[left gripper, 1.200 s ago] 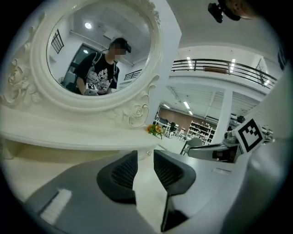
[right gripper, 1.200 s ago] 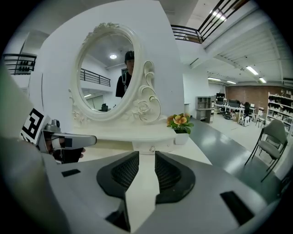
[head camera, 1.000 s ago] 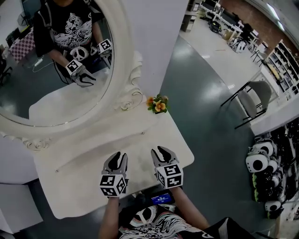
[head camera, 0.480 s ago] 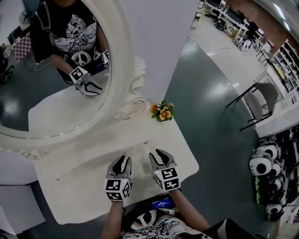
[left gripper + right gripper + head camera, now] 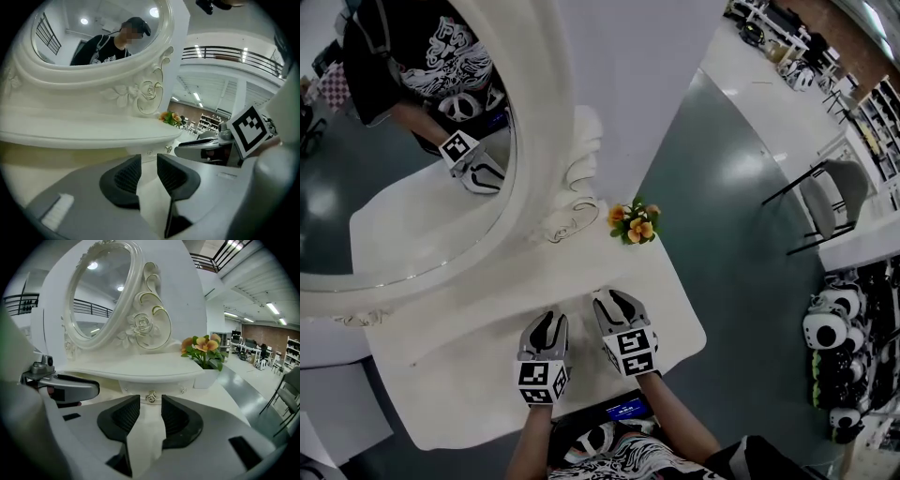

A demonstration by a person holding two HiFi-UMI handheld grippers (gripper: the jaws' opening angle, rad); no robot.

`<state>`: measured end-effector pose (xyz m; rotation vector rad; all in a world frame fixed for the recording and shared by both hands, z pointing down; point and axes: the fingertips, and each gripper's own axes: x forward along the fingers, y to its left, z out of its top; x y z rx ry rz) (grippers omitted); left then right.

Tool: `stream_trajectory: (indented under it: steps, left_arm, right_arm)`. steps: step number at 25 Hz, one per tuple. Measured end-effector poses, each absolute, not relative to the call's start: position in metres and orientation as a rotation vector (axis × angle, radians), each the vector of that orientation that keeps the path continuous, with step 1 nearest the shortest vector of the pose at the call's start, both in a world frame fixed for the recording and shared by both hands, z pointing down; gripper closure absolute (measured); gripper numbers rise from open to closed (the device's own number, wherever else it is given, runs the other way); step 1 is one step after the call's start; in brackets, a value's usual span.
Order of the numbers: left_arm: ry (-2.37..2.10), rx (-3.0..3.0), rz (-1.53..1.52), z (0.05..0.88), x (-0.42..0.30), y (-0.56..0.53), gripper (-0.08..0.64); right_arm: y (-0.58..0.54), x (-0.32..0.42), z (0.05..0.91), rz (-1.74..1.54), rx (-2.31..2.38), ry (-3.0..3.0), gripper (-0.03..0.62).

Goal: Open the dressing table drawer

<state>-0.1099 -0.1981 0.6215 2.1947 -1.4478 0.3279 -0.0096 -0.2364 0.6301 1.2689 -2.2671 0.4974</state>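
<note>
Jaws: right gripper (image 5: 615, 302) opening, left gripper (image 5: 546, 323) apart, both empty | moved nearer drawer knob (image 5: 150, 398)

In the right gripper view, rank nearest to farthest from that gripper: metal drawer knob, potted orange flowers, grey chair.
1. Small metal drawer knob, just beyond the right gripper, whose empty jaws are opening.
2. Orange flowers in white pot, right, on tabletop.
3. Grey chair, far right.

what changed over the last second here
The left gripper and right gripper moved forward over the tabletop toward the drawer. The right jaws are opening, the drawer knob just ahead of them, not gripped. Drawer still shut, flowers in place, nothing held.
</note>
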Motion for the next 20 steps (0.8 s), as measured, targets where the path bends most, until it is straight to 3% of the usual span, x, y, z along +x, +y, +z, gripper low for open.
stream_trajectory:
  steps: [8,12,20]
  left_arm:
    - [-1.457,2.173,0.351,0.627,-0.11,-0.201,0.457]
    - [-1.467,2.16,0.36,0.629,-0.114,-0.2,0.46]
    - [-1.469,2.158,0.377,0.631,-0.113,-0.197,0.464]
  right_arm:
    - [-0.249,-0.021,0.644,0.489,1.239,-2.283,0.45]
    - [-0.253,-0.024,0.648,0.453,1.221,-2.276,0.503]
    - [-0.247,-0.018,0.648,0.465,1.203,-2.272,0.494]
